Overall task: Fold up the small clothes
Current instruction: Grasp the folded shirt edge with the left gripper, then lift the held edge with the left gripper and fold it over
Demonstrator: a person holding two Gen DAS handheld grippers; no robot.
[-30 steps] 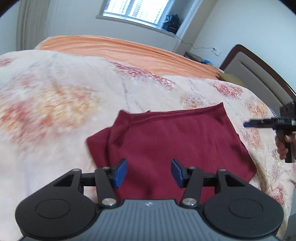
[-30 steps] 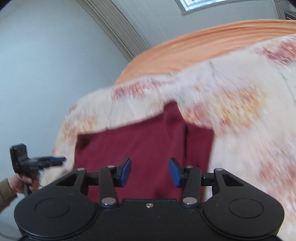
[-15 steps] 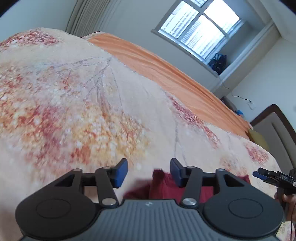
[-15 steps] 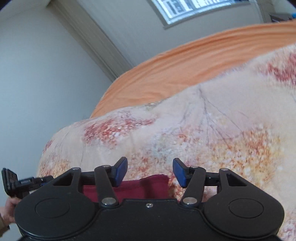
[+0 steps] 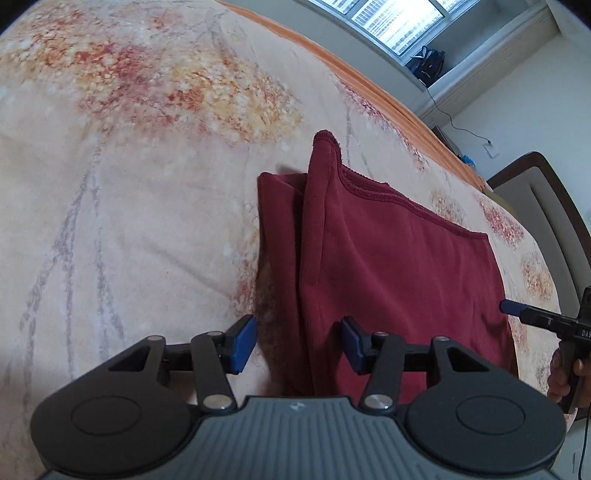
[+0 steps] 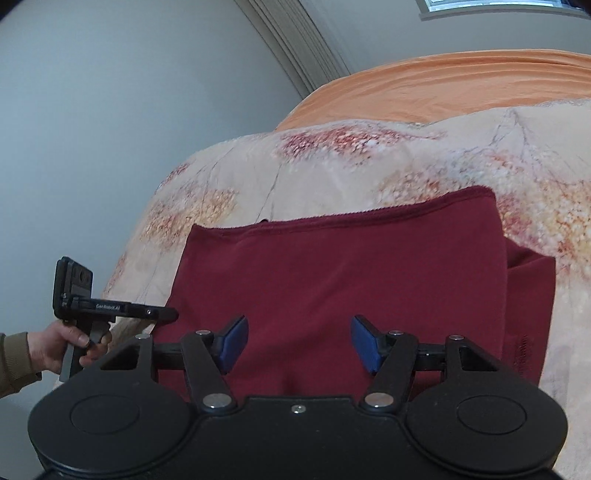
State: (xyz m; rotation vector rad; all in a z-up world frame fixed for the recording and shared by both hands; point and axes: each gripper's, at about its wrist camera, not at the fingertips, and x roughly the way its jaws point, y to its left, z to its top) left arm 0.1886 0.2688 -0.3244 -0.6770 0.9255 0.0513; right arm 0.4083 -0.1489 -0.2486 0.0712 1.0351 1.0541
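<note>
While the dark red knit garment (image 5: 399,266) lies spread flat on the floral bedspread (image 5: 129,206), both grippers are positioned above its near edge with nothing between their pads.

Left gripper (image 5: 298,345): the two blue-padded fingers (image 5: 242,343) stand apart and empty. Seen along them, the folded-under left side of the garment runs straight between the pads, lying on the bedspread below them; no pad presses on the cloth. One pad sits over bare bedspread, the other over red fabric.

Right gripper (image 6: 299,345): the jaws have just been opening and now stand wide apart. Both blue pads (image 6: 232,345) hang over the garment's broad middle panel without closing on it; whether they touch the fabric cannot be determined.

Garment condition: the stitched hem (image 6: 369,216) forms the far edge. One side flap (image 6: 532,295) is tucked beneath the main panel and shows beyond its edge. A corner of the hem (image 5: 325,138) stands slightly raised on the far side.

Surroundings: an orange sheet (image 6: 443,85) covers the bed beyond the bedspread. A padded headboard (image 5: 546,206) stands at one end, and a window (image 5: 391,18) is set in the wall behind. In the right wrist view, the person's left hand (image 6: 62,347) grips the handle of the left gripper.
</note>
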